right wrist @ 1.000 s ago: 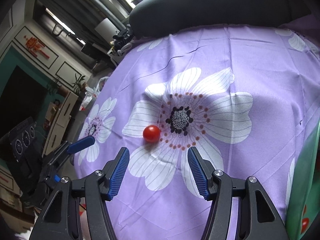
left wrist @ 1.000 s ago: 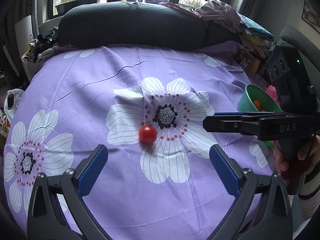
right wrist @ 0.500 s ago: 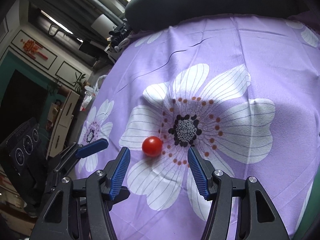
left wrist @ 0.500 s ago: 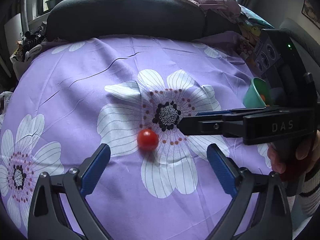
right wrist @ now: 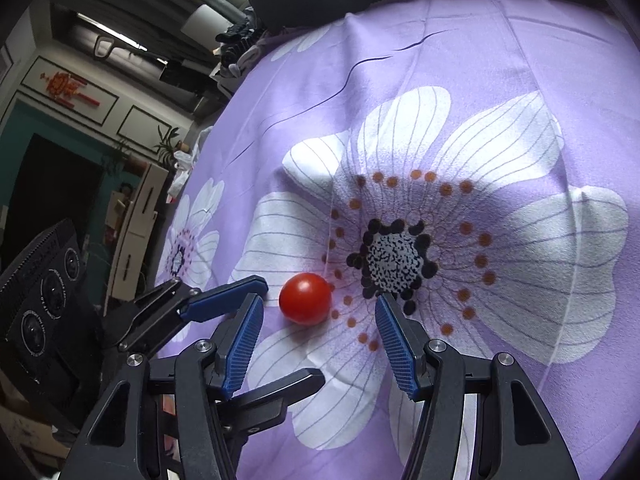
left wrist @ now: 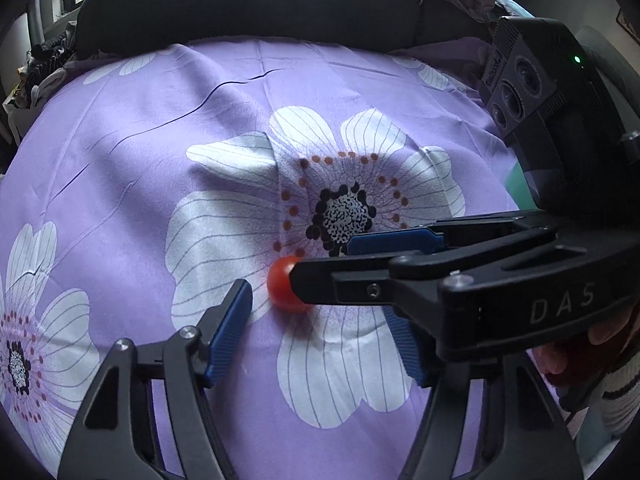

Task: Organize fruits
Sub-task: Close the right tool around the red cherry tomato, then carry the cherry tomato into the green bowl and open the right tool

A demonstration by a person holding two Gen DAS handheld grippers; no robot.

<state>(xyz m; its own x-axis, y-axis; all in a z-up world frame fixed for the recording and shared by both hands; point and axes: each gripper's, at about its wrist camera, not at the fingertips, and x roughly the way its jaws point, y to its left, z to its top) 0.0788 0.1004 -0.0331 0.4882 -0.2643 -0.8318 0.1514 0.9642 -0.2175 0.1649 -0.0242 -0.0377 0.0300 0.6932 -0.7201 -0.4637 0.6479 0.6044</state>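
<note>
On purple floral cloth (right wrist: 500, 92): near-round tomato (right wrist: 305, 298), axis unclear; left gripper (left wrist: 320, 336) narrowing, right gripper (right wrist: 318, 342) spread, both empty

L tool (left wrist: 320, 332) closing, R tool (right wrist: 316, 344) agape.

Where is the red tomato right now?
The tomato lies on the purple cloth, on a white petal just left of the flower's dark centre. In both wrist views it sits just ahead of the open fingertips, untouched.
</note>
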